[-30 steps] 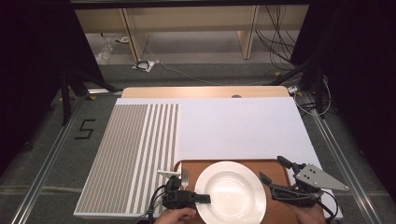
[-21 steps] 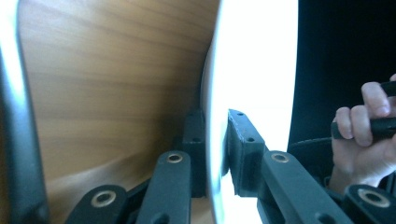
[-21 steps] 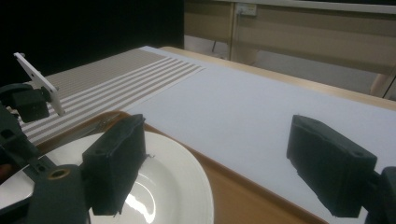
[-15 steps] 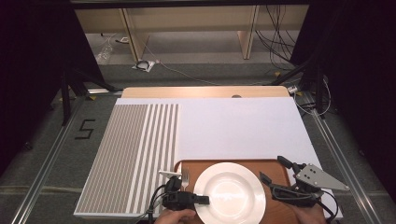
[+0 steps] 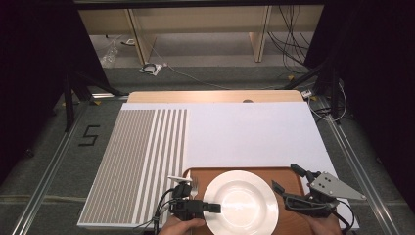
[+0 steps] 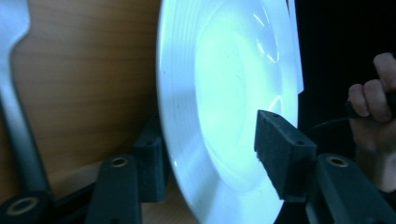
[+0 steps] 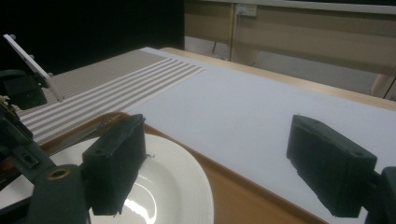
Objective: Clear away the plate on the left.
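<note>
The white plate (image 5: 240, 200) sits on the wooden tray (image 5: 291, 177) at the near edge of the table, its near rim cut off by the frame. It's plain, glossy, with a wide ridged rim. The left gripper (image 5: 211, 207) has its jaws either side of the plate's left rim; they've just been opening, and the upper pad stands clear. The fork (image 5: 194, 186) beside it is partly hidden. The right gripper (image 5: 285, 184) hangs wide open, holding nothing, just off the plate's right edge.
</note>
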